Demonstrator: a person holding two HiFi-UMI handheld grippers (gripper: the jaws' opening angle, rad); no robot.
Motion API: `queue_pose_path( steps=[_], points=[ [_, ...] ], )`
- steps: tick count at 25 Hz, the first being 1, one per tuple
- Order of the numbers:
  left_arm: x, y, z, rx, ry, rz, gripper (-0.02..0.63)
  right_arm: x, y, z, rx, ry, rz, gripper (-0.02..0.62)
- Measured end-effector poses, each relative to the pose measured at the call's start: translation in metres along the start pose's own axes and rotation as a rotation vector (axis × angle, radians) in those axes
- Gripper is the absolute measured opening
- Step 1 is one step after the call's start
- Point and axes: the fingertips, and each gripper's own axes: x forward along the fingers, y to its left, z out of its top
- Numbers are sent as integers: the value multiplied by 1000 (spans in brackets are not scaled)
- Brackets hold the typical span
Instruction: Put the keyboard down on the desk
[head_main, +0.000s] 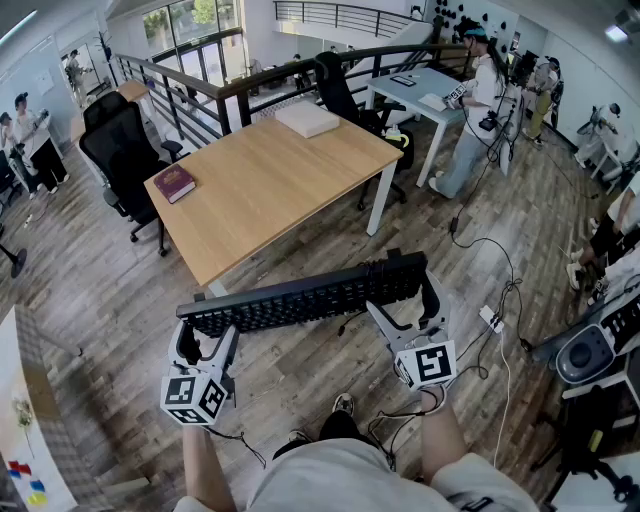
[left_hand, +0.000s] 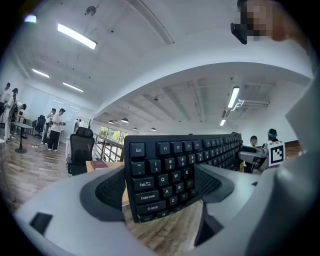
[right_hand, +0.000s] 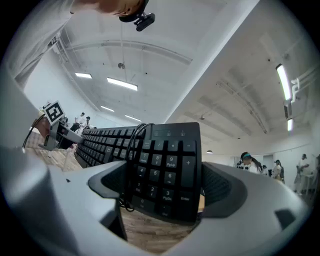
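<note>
A black keyboard hangs level in the air above the wooden floor, in front of the light wooden desk. My left gripper is shut on its left end, where the Esc and Tab keys sit between the jaws of the left gripper. My right gripper is shut on its right end, with the number pad between the jaws of the right gripper. The keyboard's cable loops down over that end.
On the desk lie a dark red book at the left and a white box at the far end. Black office chairs stand left of it. A power strip and cables lie on the floor at right. People stand around the room.
</note>
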Motion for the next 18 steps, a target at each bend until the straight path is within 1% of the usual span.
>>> queue_pose_path(
  steps=[11,18],
  points=[
    [-15,-5,-6,-5,9,-19,425,-21,8,1,5,17,-18,456],
    [-7,-10,-5,2,5,-26,425,-20,0,-2,9,11,-25,456]
  ],
)
